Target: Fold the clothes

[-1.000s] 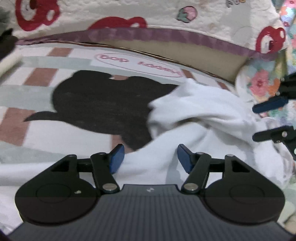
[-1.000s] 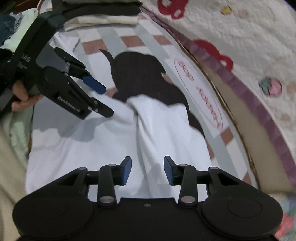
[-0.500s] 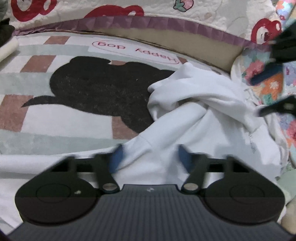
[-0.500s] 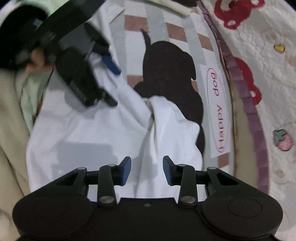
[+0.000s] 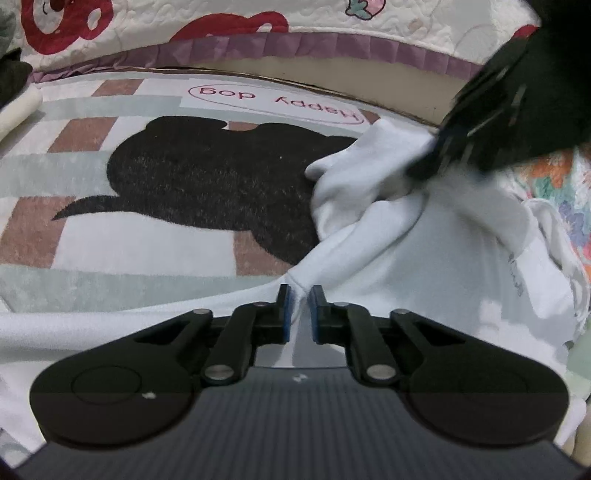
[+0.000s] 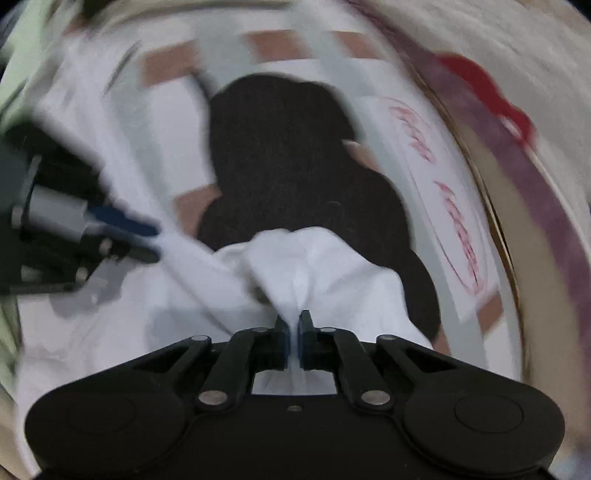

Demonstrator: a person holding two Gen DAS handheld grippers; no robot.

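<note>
Both tools have closed since a second ago, when each stood open over the cloth: the left tool (image 5: pixel 299 308) now has its blue pads pinched nearly together on a ridge of the crumpled white cotton garment (image 5: pixel 424 266), and the right tool (image 6: pixel 293 332) is clamped tight on a bunched peak of the same garment (image 6: pixel 317 266). Right wrist view is motion-blurred, so that hand looks mid-swing. Garment lies on the striped pale-green and brown rug with a black dog silhouette (image 5: pixel 207 173), covering the near and right part of it, its bunched end overlapping the dog's right side; a quilted cream bedspread with red prints (image 5: pixel 221 22) sits at the far edge. Key relation: the two grips are on one stretch of fabric, left tool near, right tool (image 5: pixel 491 122) far-right of it, so the cloth between them runs diagonally from near-centre up to far-right. Judgement: step is lifting or spreading the garment before a fold; next move probably needs the hands pulled apart along that diagonal to take out the bunching. Risk: thin pinch slipping.
</note>
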